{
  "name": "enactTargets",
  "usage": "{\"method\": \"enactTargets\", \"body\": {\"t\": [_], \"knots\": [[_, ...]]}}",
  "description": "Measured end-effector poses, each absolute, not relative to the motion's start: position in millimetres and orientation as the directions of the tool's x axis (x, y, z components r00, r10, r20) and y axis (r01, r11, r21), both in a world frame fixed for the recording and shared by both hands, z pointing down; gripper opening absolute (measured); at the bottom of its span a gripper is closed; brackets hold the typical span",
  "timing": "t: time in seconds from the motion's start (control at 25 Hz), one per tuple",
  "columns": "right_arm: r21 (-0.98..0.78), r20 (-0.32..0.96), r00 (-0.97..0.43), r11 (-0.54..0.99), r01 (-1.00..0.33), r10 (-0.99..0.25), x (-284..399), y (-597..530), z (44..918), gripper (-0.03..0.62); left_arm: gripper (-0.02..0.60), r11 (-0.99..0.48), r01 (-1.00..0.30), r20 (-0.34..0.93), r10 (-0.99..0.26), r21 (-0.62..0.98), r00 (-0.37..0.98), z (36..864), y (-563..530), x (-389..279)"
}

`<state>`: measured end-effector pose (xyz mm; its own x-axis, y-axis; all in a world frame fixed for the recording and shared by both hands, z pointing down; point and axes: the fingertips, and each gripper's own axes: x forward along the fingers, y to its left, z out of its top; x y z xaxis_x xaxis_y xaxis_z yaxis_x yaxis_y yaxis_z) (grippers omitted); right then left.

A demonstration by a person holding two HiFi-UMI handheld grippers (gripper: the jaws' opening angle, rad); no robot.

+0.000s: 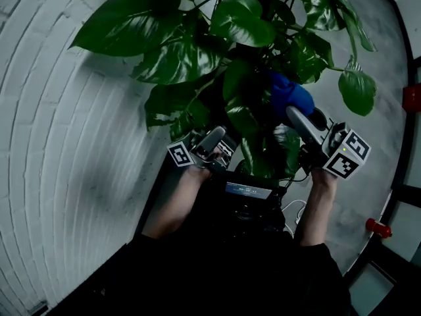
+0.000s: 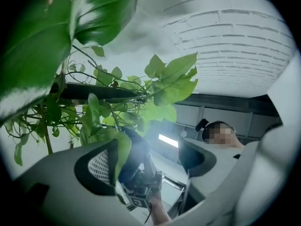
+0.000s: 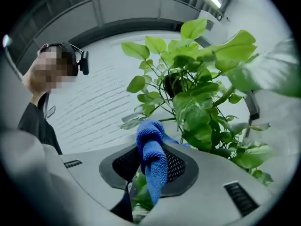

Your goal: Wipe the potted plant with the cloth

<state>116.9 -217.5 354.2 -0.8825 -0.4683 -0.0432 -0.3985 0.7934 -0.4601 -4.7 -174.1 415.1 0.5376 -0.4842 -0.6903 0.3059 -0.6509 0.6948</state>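
Observation:
The potted plant (image 1: 230, 51) fills the top of the head view with big green, white-flecked leaves; its pot is hidden. My right gripper (image 1: 297, 115) is shut on a blue cloth (image 1: 289, 94) and holds it up among the leaves at centre right. In the right gripper view the cloth (image 3: 153, 159) sticks out bunched between the jaws, with foliage (image 3: 202, 102) just beyond. My left gripper (image 1: 214, 138) is under the lower left leaves. It stands open in the left gripper view (image 2: 148, 161), where a leaf (image 2: 121, 149) hangs against one pad and touches nothing else.
A white brick wall (image 1: 59, 150) curves along the left. Grey floor (image 1: 388, 58) lies to the right, with a red object (image 1: 378, 227) and dark frames at the edge. A small lit screen (image 1: 248, 189) sits at the person's chest between the forearms.

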Motion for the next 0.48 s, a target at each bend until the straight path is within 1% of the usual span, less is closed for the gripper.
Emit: {"method": "enactTargets", "body": {"t": [0.12,0.24,0.32,0.4,0.48], "knots": [[-0.429,-0.018,-0.872,0.791,-0.436,-0.49,131,-221,357,0.121,0.399,-0.671,0.259,-0.665,-0.463,0.695,0.585,411,-162,8],[-0.326,0.087,-0.856,0.797,-0.508,-0.51,138,-222,370,0.121,0.399,-0.684,0.221,-0.642,-0.454,0.696,0.618,412,-153,20],[-0.247,0.164,-0.842,0.805,-0.54,-0.514,138,-221,385,0.121,0.399,-0.682,0.213,-0.64,-0.464,0.699,0.613,410,-151,26],[-0.233,0.2,-0.852,0.822,-0.52,-0.483,130,-214,402,0.121,0.399,-0.666,0.225,-0.646,-0.493,0.711,0.582,411,-151,27],[-0.264,0.211,-0.883,0.846,-0.464,-0.419,113,-200,422,0.121,0.399,-0.641,0.251,-0.656,-0.535,0.726,0.533,418,-152,24]]}}
